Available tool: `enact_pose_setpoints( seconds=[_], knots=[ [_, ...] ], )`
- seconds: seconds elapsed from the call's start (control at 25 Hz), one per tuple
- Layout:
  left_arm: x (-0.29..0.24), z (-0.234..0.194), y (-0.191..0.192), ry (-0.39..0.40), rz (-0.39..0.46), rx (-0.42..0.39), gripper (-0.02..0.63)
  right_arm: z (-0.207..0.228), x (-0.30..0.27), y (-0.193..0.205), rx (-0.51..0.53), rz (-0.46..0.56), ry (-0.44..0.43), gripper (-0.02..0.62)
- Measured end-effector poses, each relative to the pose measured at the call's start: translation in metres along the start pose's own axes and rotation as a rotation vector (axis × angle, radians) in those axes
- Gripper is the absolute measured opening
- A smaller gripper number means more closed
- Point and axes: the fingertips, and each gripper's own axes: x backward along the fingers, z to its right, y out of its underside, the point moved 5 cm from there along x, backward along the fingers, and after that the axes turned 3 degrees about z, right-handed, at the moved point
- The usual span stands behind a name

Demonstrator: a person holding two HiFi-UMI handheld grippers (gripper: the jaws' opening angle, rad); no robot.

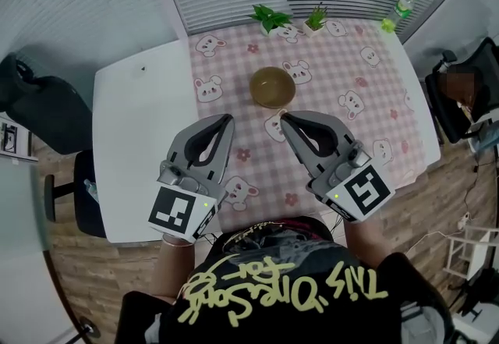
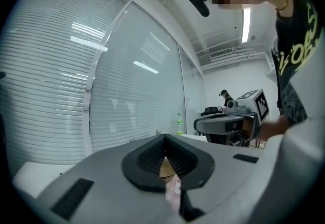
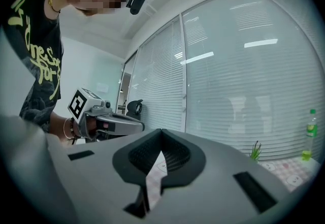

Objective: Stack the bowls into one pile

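A brownish bowl (image 1: 272, 86) stands on the pink checked tablecloth (image 1: 374, 101) at the middle of the table; I cannot tell whether more bowls are nested in it. Both grippers hover level, short of the bowl on the near side, tips angled toward each other. My left gripper (image 1: 228, 118) is shut with nothing between its jaws. My right gripper (image 1: 284, 116) is shut and empty too. In the left gripper view the closed jaws (image 2: 165, 137) meet, and a sliver of the bowl (image 2: 166, 168) shows below them. The right gripper view shows its jaws (image 3: 161, 130) closed over the cloth.
Two small potted plants (image 1: 270, 17) (image 1: 316, 19) and a green bottle (image 1: 404, 3) stand along the far edge by the blinds. The table's left part (image 1: 140, 124) is bare white. A black chair (image 1: 47, 104) is at the left, another chair (image 1: 460, 101) at the right.
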Motion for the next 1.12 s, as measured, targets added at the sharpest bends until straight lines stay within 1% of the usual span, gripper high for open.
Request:
enact_pose_setpoints(
  seconds=[0.12,0.36,0.52,1.12],
  knots=[
    [0.0030,0.0021,0.0012,0.007,-0.007,0.005,-0.006,-0.0014,0.0011,0.0010,-0.015,0.004,0.010,0.003],
    [0.0044,0.0029,0.0007,0.020,0.016,-0.014,-0.006,-0.0022,0.0035,0.0028,-0.012,0.002,0.040,0.003],
    [0.0038,0.0024,-0.0004,0.026,0.007,-0.001,-0.006,-0.0034,0.0020,0.0005,-0.012,0.003,0.046,0.003],
    [0.0060,0.0064,-0.0008,0.039,0.010,-0.008,-0.006,-0.0100,0.0044,0.0021,-0.002,-0.001,0.055,0.002]
  ],
)
